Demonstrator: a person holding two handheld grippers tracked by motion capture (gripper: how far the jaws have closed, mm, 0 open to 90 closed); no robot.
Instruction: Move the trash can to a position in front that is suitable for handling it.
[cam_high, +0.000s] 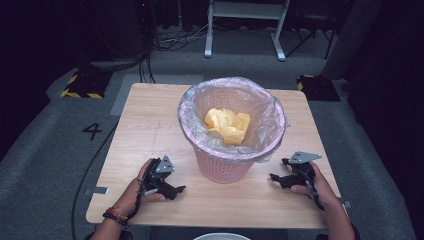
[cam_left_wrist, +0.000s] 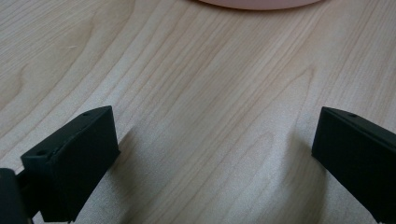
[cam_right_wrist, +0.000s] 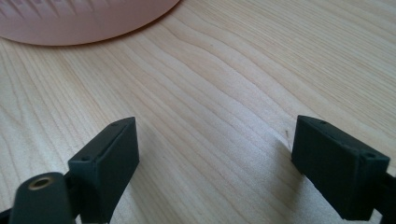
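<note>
Pink basket (cam_high: 223, 165) between both grippers, yellow paper (cam_high: 227, 125) inside, wooden table (cam_high: 150, 125)

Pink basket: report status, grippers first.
Left gripper open, empty, resting on table. Right gripper open, empty. Pink basket upright between them, bag-lined, yellow wad inside. Nothing in the way.

1. The basket (cam_high: 222, 167) is pink, with a pattern of small holes in its wall.
2. The bag (cam_high: 192, 112) lining it is clear with a pale pink tint.
3. The crumpled paper (cam_high: 227, 125) inside is yellow.
4. The table (cam_high: 150, 125) is light wood with wavy brown grain.
5. The left gripper (cam_high: 177, 190), at 7 o'clock from the basket, and the right gripper (cam_high: 275, 177), at 4 o'clock, are black with grey plates.
6. The floor (cam_high: 45, 150) is grey, with a black "4".
</note>
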